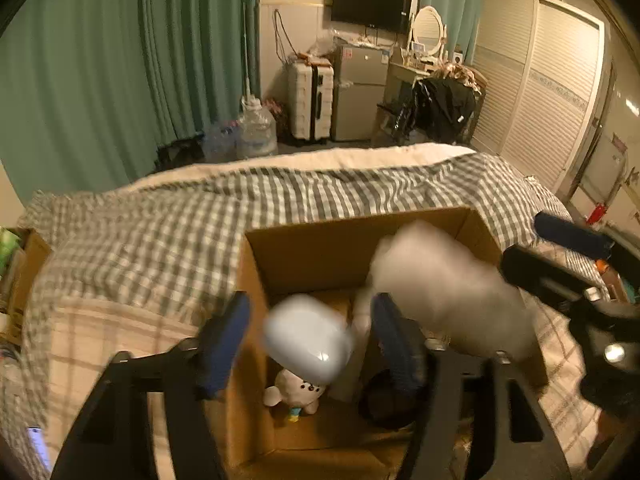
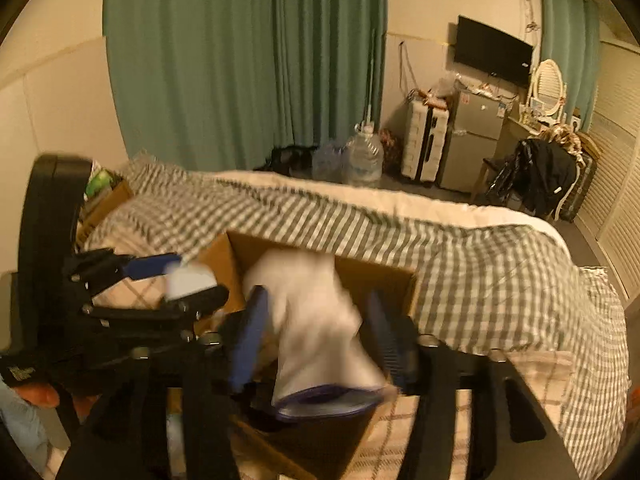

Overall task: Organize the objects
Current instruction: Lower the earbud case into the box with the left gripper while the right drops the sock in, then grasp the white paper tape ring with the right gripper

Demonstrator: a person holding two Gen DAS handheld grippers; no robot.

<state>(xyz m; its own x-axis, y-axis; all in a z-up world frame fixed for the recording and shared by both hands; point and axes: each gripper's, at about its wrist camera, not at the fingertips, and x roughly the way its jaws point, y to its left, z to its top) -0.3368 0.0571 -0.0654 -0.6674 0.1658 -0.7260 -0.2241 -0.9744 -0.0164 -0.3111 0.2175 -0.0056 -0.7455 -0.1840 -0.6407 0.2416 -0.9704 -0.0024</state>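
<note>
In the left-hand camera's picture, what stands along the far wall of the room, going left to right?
Green curtain → water jug → white suitcase → small fridge → dressing table with oval mirror → slatted wardrobe doors.

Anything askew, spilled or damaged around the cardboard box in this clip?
Nothing looks spilled or damaged. The cardboard box sits open on the checked bedding, with a small white plush lying inside. Two pale items above it, one between the left gripper's fingers and one between the right gripper's, are motion-blurred, so their grip is unclear.
</note>
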